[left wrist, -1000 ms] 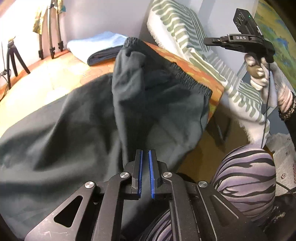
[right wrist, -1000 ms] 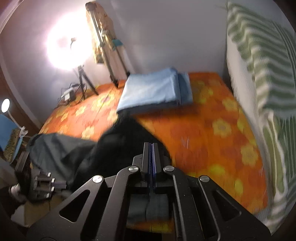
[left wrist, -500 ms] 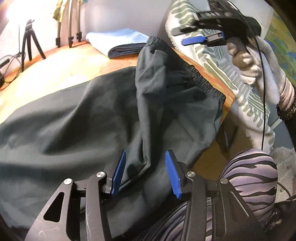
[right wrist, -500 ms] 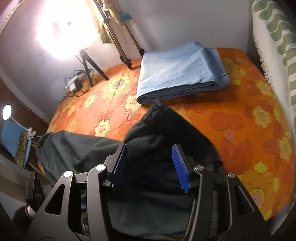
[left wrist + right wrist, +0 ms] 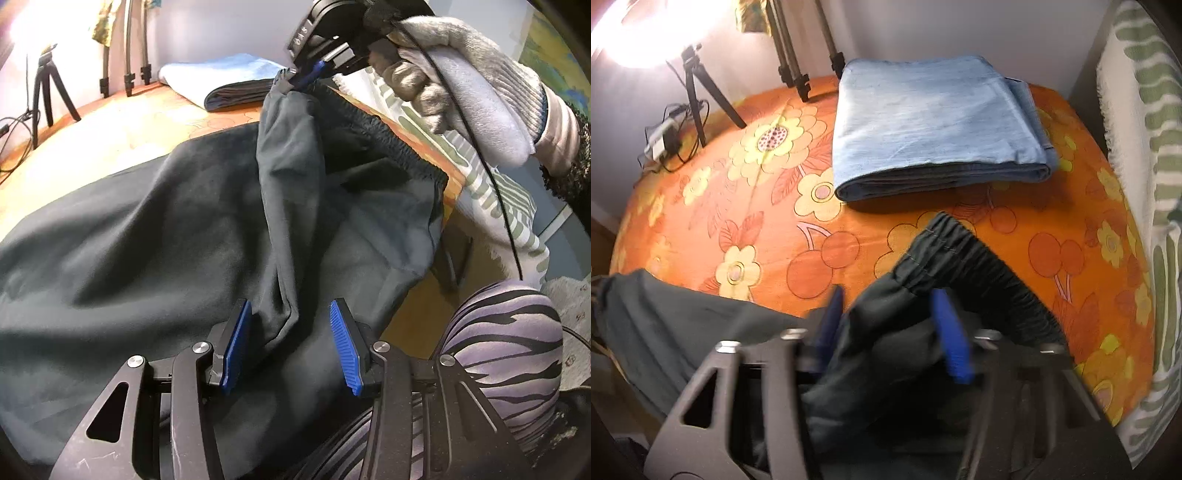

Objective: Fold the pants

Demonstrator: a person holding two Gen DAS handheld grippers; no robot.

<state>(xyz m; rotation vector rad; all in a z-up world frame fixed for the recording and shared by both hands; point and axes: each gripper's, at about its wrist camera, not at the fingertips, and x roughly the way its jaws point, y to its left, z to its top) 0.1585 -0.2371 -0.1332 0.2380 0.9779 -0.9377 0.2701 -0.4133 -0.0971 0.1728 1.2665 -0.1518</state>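
- Your left gripper (image 5: pixel 291 343) has let go since a second ago; its blue pads now stand spread around a ridge of the dark pants (image 5: pixel 155 236).
- Your right gripper (image 5: pixel 892 328) has opened too, astride the waistband (image 5: pixel 979 266).
- The pants lie over the near edge of the floral bedspread (image 5: pixel 768 206), so re-grip before folding.

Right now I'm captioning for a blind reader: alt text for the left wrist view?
The open left gripper straddles a ridge of dark pants on an orange cloth. At top, the gloved right hand brings its gripper to the waistband; folded blue jeans lie behind.
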